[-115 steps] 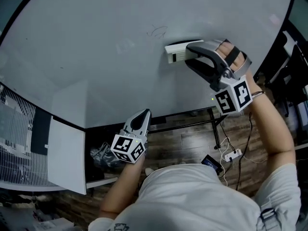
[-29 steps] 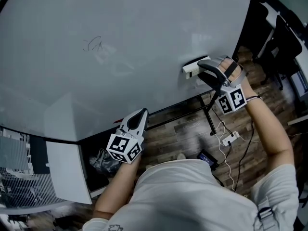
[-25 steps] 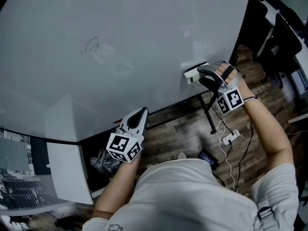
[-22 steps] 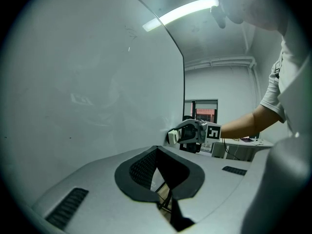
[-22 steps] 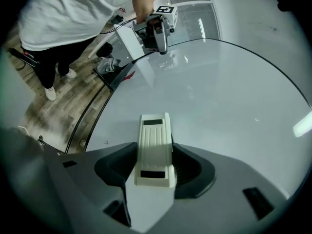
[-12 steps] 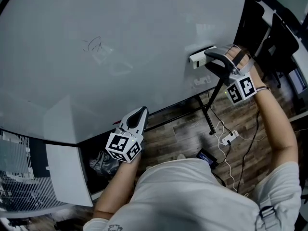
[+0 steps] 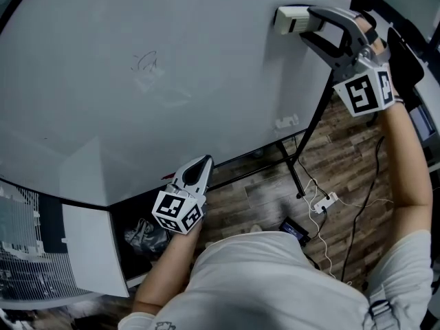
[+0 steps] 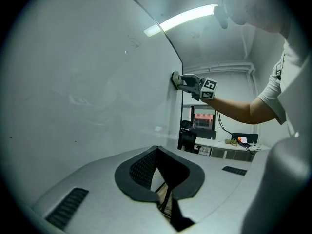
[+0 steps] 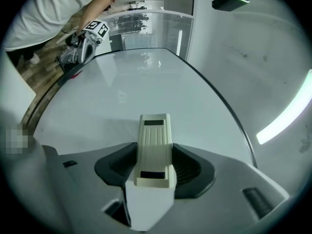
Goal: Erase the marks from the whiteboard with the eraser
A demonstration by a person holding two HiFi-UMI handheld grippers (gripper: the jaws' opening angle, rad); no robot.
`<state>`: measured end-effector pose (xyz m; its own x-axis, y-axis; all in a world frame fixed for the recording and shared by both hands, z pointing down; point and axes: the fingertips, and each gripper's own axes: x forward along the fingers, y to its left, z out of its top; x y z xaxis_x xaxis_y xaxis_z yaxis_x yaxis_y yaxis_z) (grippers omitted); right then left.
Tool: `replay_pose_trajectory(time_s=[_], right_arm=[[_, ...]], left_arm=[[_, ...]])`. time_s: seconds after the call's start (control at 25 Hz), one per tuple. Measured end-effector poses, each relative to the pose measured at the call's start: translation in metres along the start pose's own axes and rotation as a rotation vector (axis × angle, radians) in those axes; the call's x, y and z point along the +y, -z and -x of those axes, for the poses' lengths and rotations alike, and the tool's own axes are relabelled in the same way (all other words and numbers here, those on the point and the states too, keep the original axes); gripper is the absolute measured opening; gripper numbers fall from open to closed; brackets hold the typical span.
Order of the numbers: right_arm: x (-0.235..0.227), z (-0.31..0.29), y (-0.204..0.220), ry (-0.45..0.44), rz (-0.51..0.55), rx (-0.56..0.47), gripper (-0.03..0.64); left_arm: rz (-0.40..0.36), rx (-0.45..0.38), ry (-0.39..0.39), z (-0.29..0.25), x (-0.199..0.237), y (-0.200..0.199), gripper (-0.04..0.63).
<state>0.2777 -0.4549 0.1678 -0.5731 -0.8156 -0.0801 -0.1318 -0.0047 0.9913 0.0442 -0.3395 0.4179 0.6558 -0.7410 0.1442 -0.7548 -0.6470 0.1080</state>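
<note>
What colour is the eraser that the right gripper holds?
Cream-white eraser, with two small dark patches; clearest in the right gripper view.

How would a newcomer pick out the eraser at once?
On the big whiteboard, look near its upper right edge in the head view. There the right gripper holds in its jaws the eraser, a cream ribbed block against the board. It is the only solid thing there; the scribble to its left is just ink.

Small scribble [image 7: 146, 62] on the whiteboard [image 7: 227, 81], illegibly faint
</note>
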Motion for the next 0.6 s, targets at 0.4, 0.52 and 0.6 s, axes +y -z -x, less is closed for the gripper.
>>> replay_pose_trajectory(time_s=[0.4, 0.52, 0.6], right_arm=[[0.023, -0.005, -0.017, 0.016, -0.072, 0.002, 0.233], [0.057, -0.01, -0.031, -0.023, -0.129, -0.033, 0.233], [0.083, -0.013, -0.042, -0.046, -0.178, -0.058, 0.233]], left_arm=[[-0.007, -0.006, -0.036, 0.021, 0.006, 0.002, 0.008], [-0.003, -0.001, -0.047, 0.025, 0.008, 0.005, 0.008], [0.0, 0.003, -0.052, 0.028, 0.01, 0.008, 0.008]])
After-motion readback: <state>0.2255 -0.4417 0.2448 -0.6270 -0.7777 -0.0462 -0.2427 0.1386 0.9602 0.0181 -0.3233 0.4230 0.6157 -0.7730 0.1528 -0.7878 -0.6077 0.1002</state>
